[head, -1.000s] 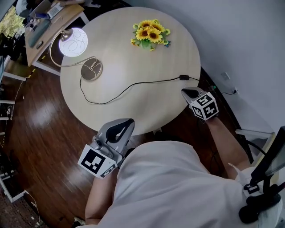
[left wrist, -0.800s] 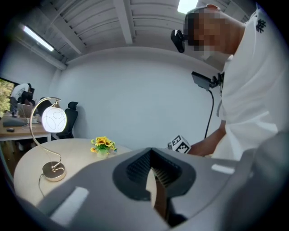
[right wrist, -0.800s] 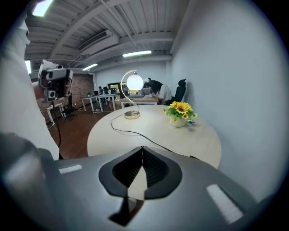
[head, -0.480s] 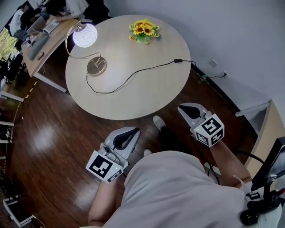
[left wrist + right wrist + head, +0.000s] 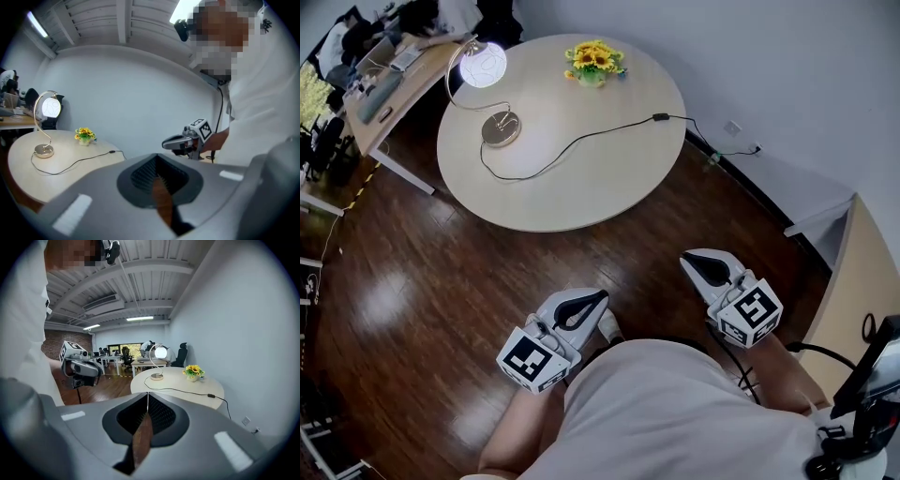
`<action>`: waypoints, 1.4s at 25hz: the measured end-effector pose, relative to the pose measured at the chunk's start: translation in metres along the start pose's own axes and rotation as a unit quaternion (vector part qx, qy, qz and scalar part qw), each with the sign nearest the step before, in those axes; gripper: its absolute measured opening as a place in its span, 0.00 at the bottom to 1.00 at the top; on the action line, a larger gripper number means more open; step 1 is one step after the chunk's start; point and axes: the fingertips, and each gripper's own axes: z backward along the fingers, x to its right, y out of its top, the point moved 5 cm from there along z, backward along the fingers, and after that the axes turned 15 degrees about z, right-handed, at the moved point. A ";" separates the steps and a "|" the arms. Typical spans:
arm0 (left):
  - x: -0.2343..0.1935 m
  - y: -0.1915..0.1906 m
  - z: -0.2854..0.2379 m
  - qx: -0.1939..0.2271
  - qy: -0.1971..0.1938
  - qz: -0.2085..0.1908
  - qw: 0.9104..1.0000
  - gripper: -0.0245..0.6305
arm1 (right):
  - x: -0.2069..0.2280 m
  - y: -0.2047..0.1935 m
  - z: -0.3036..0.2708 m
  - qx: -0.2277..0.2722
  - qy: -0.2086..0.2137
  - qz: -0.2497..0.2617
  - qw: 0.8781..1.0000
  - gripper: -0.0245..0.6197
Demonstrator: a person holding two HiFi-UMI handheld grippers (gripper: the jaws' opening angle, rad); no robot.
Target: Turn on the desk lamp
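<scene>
The desk lamp [image 5: 483, 66] glows at the far left of the round table [image 5: 581, 192], its arched stem rising from a metal base [image 5: 501, 128]. Its black cord [image 5: 581, 138] crosses the tabletop to the right edge. Both grippers hang over the wooden floor, well short of the table and close to the person's body. My left gripper [image 5: 586, 302] is shut and holds nothing. So is my right gripper [image 5: 703, 262]. The lit lamp [image 5: 50, 108] shows far off in the left gripper view, and the same lamp [image 5: 161, 352] in the right gripper view.
A pot of yellow flowers [image 5: 594, 58] stands at the table's far edge. A cluttered wooden desk [image 5: 384, 75] sits beyond the lamp. The cord runs to a wall socket [image 5: 733, 127]. A pale wooden cabinet [image 5: 862, 272] and a black stand [image 5: 862, 403] are at the right.
The person has stepped back from the table, so it looks smaller and farther. Both grippers have come off the table's edge and are over the floor. The lamp stays lit.
</scene>
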 end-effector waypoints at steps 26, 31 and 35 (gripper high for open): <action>0.247 -0.123 -0.011 -0.009 -0.005 -0.004 1.000 0.07 | -0.110 -0.055 0.251 0.076 -0.003 -0.026 0.997 0.05; 0.265 -0.131 -0.017 -0.011 -0.010 -0.018 1.000 0.07 | -0.116 -0.063 0.272 0.085 -0.016 -0.024 0.996 0.05; 0.271 -0.132 -0.022 -0.010 -0.011 -0.025 1.000 0.07 | -0.115 -0.065 0.279 0.088 -0.016 -0.018 0.996 0.05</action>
